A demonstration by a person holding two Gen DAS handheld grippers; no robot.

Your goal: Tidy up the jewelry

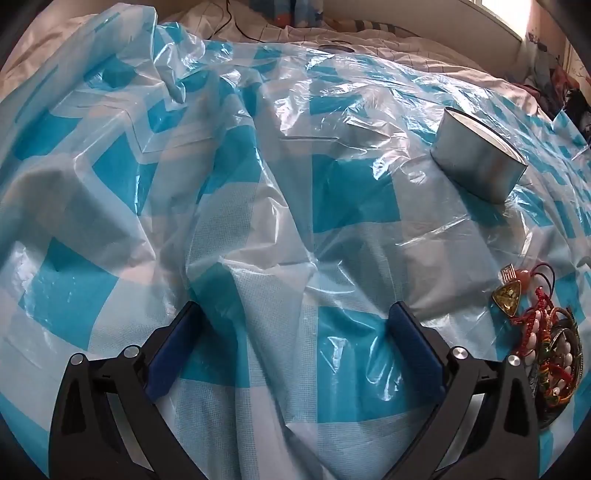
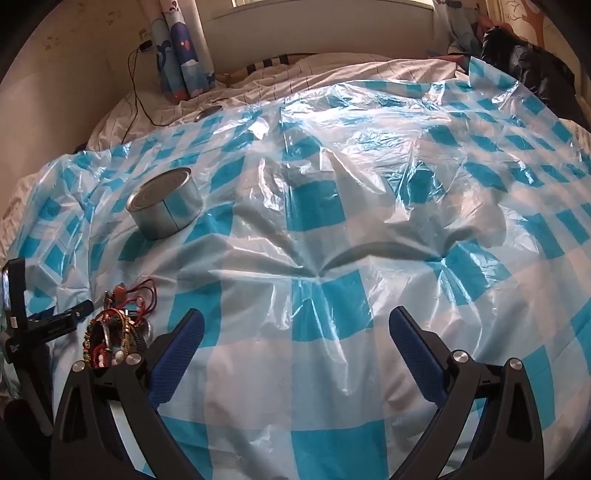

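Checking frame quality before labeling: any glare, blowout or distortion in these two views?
Left wrist: window blown out at top right, specular glare on the plastic sheet, jewelry pile squeezed against the fisheye edge. Right wrist: glare streaks on the sheet, tin sharp, dark vignette in the corners.

A bed (image 2: 332,70) in pale bedding carried a crumpled blue-and-white checked plastic sheet (image 2: 325,229) over most of it. On the sheet stood a round metal tin (image 2: 164,206), far left; nearer lay a tangled heap of jewelry (image 2: 114,332).
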